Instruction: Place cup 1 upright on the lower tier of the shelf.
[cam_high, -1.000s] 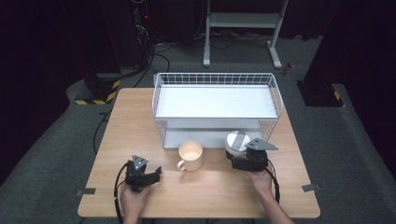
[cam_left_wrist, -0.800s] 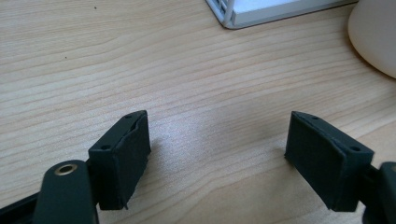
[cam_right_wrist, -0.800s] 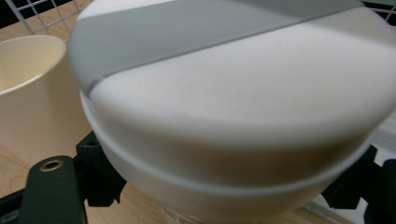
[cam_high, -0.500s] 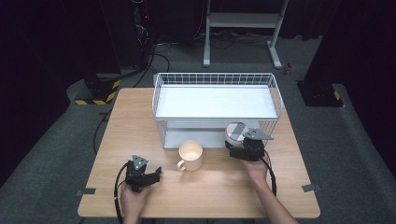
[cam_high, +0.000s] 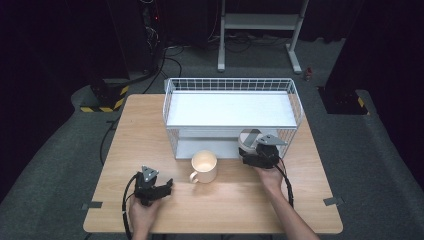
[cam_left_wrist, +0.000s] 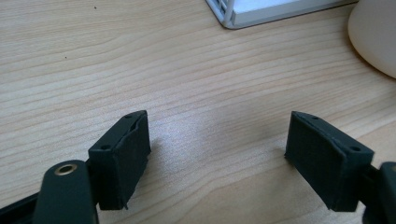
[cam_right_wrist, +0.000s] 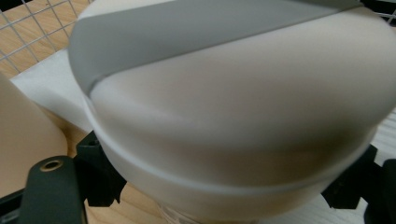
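Pale wooden surface (cam_high: 150, 125) on grey carpet, dark room. Right tool (cam_high: 256, 154) clamps a cream grey-lidded round container (cam_right_wrist: 233, 112) at white wire rack's (cam_high: 230, 85) five o'clock. Left tool (cam_left_wrist: 217, 154) wide open, empty.

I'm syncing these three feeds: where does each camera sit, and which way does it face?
High view: above the person's side, facing forward and down on the table; forearms, both hands show.
Left gripper view: on the left gripper, jaws open over bare wood.
Right gripper view: on the right gripper, jaws around a lidded container.
Shared: the cream mug, white wire rack.
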